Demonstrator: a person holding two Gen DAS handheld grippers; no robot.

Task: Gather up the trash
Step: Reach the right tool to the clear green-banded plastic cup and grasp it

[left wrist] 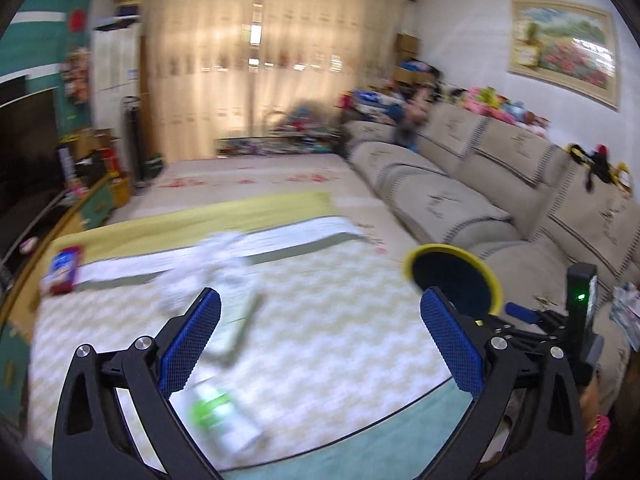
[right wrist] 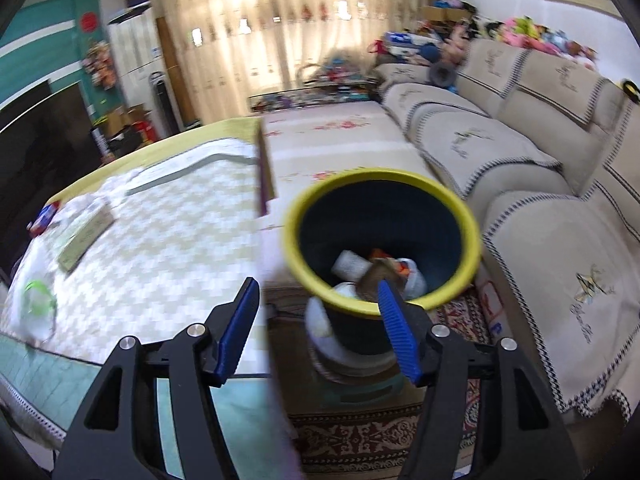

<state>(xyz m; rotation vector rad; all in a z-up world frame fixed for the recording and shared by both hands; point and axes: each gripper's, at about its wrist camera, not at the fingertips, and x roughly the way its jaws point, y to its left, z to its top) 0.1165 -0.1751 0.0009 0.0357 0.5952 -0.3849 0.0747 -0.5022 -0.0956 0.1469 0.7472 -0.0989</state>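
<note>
I'm over the bench (left wrist: 320, 344) now, trash strewn on its cloth; the bin (right wrist: 472, 236) stands beside it by the sofa; my left claw (left wrist: 320, 340) gapes empty, so I'd settle squarely over the green-and-white wrapper (left wrist: 224, 416) before pinching; right claw (right wrist: 320, 328) hangs half-spread, empty.

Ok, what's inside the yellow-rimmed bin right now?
The bin holds a white cylindrical container, something orange and a white bag or wrapper. The right claw's finger and the near rim cover the rest.
</note>
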